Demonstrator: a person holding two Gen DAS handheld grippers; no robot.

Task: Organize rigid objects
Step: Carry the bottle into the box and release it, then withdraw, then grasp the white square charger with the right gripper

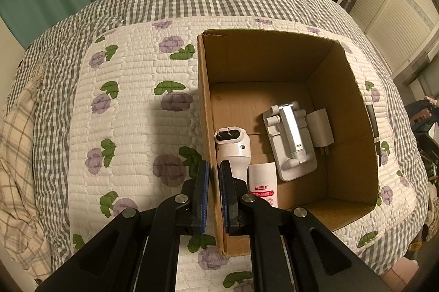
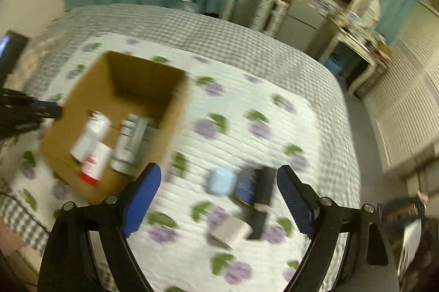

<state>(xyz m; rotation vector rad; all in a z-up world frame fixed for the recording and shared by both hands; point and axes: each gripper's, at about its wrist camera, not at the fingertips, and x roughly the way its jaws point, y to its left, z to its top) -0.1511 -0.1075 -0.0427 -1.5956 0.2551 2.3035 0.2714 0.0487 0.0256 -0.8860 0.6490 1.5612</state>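
On my left wrist view the quilted bedspread [image 1: 131, 105] with purple flowers fills the left side, and my left gripper [image 1: 214, 198] is pinching the left wall of the cardboard box [image 1: 205, 111], one pad outside and one inside the cardboard. Inside the box, against that same wall, lies a white handheld device [image 1: 234, 146]; just right of it a white tube with a red band [image 1: 262, 183] lies touching it, then a white folding stand [image 1: 290, 138] lies flat in the middle of the floor, with a grey adapter block [image 1: 321, 128] beside its right edge, near the right wall. A black object [image 1: 374, 124] sits just outside that wall on the quilt. My right wrist view is motion-blurred: the box [image 2: 175, 111] is at left with the white items in it, and my left gripper [image 2: 46, 111] shows at its left wall. My right gripper [image 2: 219, 196] is spread wide above the quilt, holding nothing. Between its fingers, on the bedspread, I see a light blue case [image 2: 221, 180], just right of it a dark blue-and-black object [image 2: 259, 190], too blurred to identify, and nearer me a grey block [image 2: 231, 231].
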